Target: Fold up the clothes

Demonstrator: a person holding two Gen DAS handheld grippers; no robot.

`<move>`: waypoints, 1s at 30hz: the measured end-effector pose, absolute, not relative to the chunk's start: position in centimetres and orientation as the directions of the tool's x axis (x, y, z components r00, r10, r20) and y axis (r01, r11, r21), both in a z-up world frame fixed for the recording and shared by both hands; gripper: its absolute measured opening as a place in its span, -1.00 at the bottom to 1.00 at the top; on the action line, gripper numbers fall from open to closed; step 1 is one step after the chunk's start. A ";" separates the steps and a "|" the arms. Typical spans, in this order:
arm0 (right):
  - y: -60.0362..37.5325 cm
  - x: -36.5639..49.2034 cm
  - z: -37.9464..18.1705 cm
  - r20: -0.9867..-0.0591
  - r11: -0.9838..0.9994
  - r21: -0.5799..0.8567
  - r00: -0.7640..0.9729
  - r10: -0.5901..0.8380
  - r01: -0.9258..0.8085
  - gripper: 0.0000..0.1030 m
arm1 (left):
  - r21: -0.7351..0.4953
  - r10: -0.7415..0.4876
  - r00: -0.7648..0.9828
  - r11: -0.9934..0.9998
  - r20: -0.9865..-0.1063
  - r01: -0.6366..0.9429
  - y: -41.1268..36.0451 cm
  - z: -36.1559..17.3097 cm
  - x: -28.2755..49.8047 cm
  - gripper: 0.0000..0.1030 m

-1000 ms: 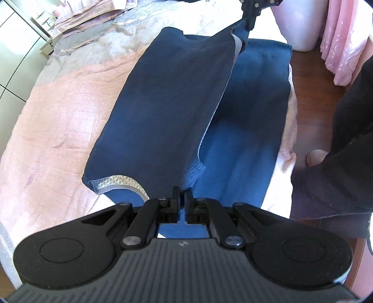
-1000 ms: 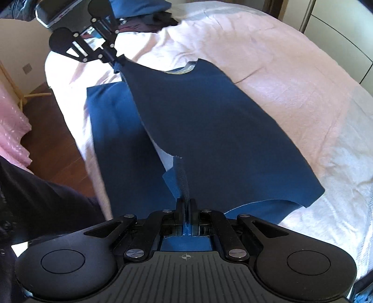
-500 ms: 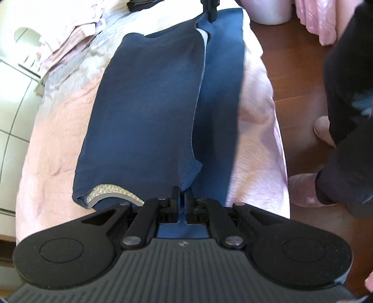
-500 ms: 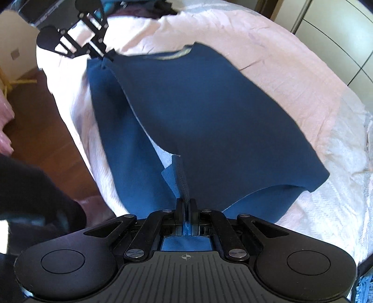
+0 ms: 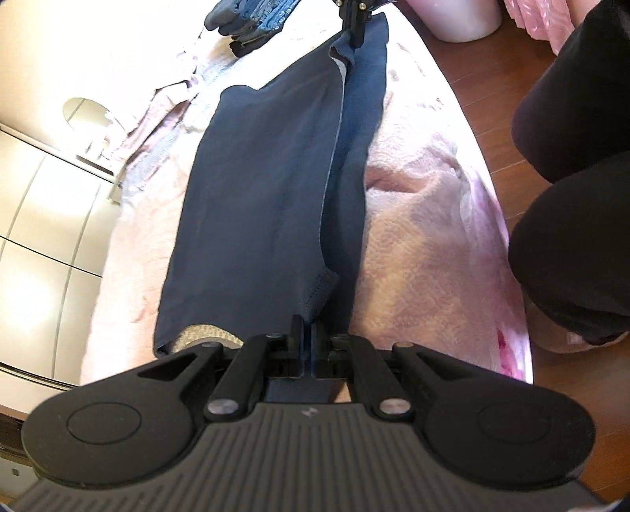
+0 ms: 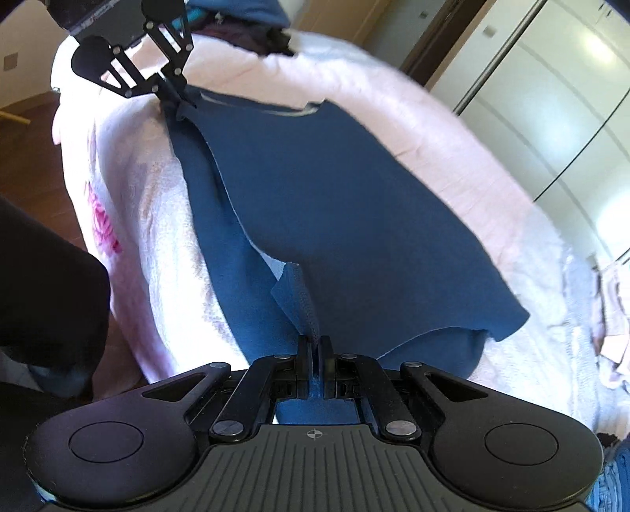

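A dark blue garment (image 5: pixel 267 189) lies along a pink bedspread (image 5: pixel 425 244), filling the middle of both views, with one long side folded over the rest so that a narrower strip of the lower layer shows beside the fold. The left gripper (image 5: pixel 307 338), at the bottom centre of its own view, is clamped tight on a corner of the folded layer near a pale patterned neckline band (image 5: pixel 204 334). The right gripper (image 6: pixel 314 350), bottom centre of its view, pinches the opposite corner, the cloth rising in a small peak between its closed jaws. A heap of other clothes (image 5: pixel 252 19) sits at the top of the left view, and white wardrobe doors (image 6: pixel 551 98) fill the upper right of the right view.
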State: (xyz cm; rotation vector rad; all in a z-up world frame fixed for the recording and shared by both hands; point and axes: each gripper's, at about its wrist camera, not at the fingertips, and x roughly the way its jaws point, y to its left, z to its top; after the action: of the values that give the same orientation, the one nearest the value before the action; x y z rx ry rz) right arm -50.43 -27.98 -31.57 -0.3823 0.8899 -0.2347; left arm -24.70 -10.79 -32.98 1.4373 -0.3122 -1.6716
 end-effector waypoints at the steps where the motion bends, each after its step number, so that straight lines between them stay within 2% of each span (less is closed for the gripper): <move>1: -27.6 -50.7 -32.0 -0.699 0.903 -0.427 0.618 -0.361 0.045 -0.99 | 0.685 -0.741 0.068 -0.576 -0.668 0.445 -10.7 -33.2 -24.8 -0.99; 9: -25.7 -51.7 -36.9 -0.616 0.843 -0.537 0.667 -0.419 0.033 -0.99 | 0.761 -0.789 0.092 -0.546 -0.608 0.349 -10.2 -37.0 -25.2 -0.99; 14: -24.3 -52.4 -38.7 -0.547 0.787 -0.613 0.683 -0.484 0.066 -0.99 | 0.804 -0.826 0.117 -0.488 -0.551 0.341 -9.8 -38.4 -25.5 -1.00; 20: -22.5 -52.1 -39.0 -0.541 0.749 -0.651 0.614 -0.574 0.126 -0.99 | 0.820 -0.827 0.170 -0.462 -0.536 0.338 -7.7 -38.2 -25.9 -0.98; 25: -19.6 -52.2 -37.0 -0.514 0.765 -0.604 0.623 -0.589 0.225 -0.99 | 0.806 -0.846 0.184 -0.376 -0.500 0.457 -5.4 -35.4 -26.0 -0.84; 30: -18.5 -51.1 -34.5 -0.464 0.805 -0.480 0.678 -0.570 0.348 -0.98 | 0.783 -0.866 0.181 -0.308 -0.466 0.541 -6.1 -33.8 -26.3 -0.72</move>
State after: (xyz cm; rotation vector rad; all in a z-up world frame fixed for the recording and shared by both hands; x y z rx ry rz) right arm -51.07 -18.52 -34.52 -0.3708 0.6404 -0.5290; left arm -26.27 -6.10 -33.81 1.2188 -0.3686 -1.4578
